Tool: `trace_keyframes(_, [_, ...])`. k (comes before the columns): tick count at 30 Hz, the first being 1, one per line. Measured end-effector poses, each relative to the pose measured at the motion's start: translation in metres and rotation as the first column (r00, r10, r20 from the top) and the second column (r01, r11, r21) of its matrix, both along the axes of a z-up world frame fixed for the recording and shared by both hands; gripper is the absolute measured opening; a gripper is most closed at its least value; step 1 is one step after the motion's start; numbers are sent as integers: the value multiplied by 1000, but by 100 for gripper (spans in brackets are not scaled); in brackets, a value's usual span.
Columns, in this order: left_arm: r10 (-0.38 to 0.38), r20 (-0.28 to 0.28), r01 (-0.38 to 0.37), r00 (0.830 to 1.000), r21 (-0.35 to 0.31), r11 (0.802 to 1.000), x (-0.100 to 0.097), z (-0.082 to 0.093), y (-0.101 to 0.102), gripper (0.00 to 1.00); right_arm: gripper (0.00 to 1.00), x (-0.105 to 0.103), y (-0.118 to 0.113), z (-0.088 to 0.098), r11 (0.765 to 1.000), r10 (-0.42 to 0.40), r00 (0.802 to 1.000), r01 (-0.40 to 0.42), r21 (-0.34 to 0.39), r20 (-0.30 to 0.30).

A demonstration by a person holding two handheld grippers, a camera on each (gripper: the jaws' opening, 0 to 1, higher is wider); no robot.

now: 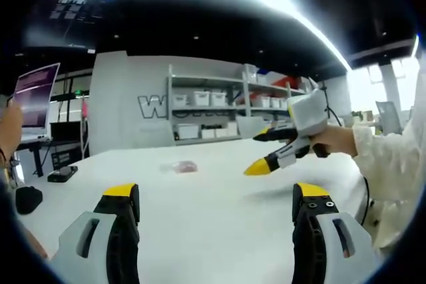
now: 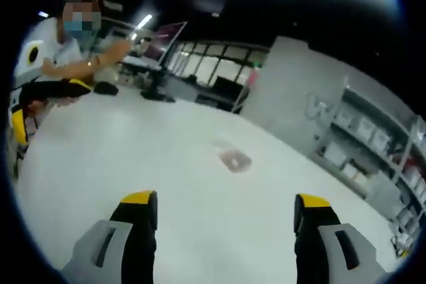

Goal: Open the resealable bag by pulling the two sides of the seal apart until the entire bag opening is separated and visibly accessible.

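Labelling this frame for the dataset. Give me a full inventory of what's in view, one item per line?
resealable bag: 1, clear with pinkish contents, lying flat on the table, untouched
table: 1, white, large
shelving unit: 1, white, holds white bins, by the far wall
monitor: 1, lit screen, at the table's far left in the left gripper view
small dark device: 1, black, on the table's left edge
seated person: 1, white top, at the table's far side in the right gripper view
left gripper: fingers grey and black with yellow tips, apart, above the table
right gripper: same colours, fingers apart, held by a white-sleeved hand
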State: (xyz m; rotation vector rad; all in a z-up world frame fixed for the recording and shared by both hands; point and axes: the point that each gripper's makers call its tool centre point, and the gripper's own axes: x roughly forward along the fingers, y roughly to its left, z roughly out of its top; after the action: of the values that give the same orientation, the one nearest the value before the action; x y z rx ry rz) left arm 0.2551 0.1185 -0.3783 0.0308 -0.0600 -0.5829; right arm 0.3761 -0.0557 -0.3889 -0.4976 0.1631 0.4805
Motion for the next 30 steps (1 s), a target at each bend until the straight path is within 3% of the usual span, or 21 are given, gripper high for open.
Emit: trace_keyframes(30, [-7, -1, 7, 1000, -5, 1000, -4, -2, -2, 93, 82, 22, 19, 0, 985, 41, 997, -31, -171, 59])
